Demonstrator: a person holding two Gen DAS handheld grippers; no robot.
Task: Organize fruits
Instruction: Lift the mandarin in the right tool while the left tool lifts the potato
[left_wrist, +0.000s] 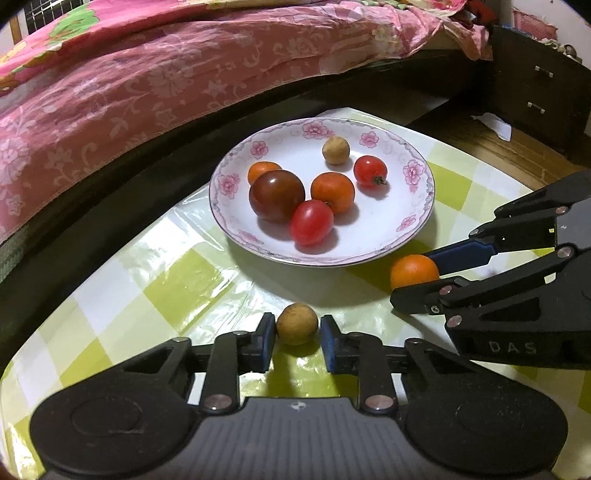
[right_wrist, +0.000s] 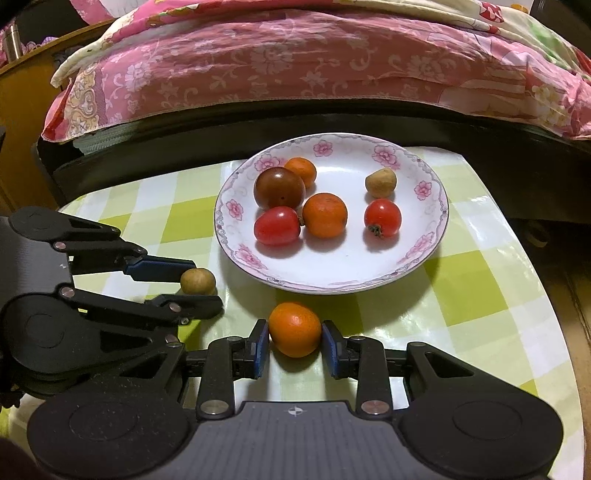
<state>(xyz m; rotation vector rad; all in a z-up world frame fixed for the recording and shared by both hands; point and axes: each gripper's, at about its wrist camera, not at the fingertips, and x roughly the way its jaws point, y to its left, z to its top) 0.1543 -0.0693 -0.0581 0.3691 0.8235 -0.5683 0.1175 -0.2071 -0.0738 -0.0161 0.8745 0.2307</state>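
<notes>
A white floral plate (left_wrist: 413, 229) (right_wrist: 417, 254) holds several small fruits: a dark tomato (left_wrist: 276, 197), red tomatoes, small oranges and a tan longan (left_wrist: 335, 149). My left gripper (left_wrist: 297, 338) straddles a tan longan (left_wrist: 297, 324) (right_wrist: 197, 281) on the table; the pads sit close on both sides with a small gap on its right. My right gripper (right_wrist: 295, 345) straddles a small orange (right_wrist: 294, 329) (left_wrist: 413, 271) in front of the plate, the pads touching or nearly touching it.
The table has a green and white checked cover (left_wrist: 177, 280). A bed with a pink floral sheet (left_wrist: 147, 85) and a dark frame stands behind it. A dark drawer cabinet (left_wrist: 539, 96) is at the far right.
</notes>
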